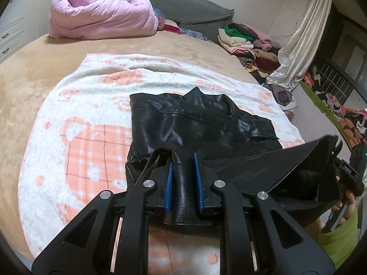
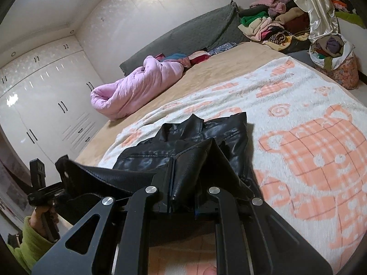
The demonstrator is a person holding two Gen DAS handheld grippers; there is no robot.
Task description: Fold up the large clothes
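Note:
A black leather jacket (image 1: pixel 195 123) lies partly folded on a white and orange blanket (image 1: pixel 91 119) on the bed. My left gripper (image 1: pixel 183 160) is shut on a bunched fold of the jacket's near edge, held between the blue pads (image 1: pixel 168 183). In the right wrist view my right gripper (image 2: pixel 185 160) is shut on another fold of the same jacket (image 2: pixel 206 133), lifted a little above the blanket (image 2: pixel 309 149). The jacket's hem stretches between the two grippers. The right gripper also shows at the right edge of the left wrist view (image 1: pixel 344 169).
A rolled pink quilt (image 1: pixel 101 16) lies at the head of the tan bed (image 1: pixel 34 68) by a grey headboard (image 1: pixel 183 2). A pile of clothes (image 1: pixel 252 43), a cream curtain (image 1: pixel 302 39) and a full bag (image 2: pixel 335 57) stand on the far side. White wardrobes (image 2: pixel 45 96) line the wall.

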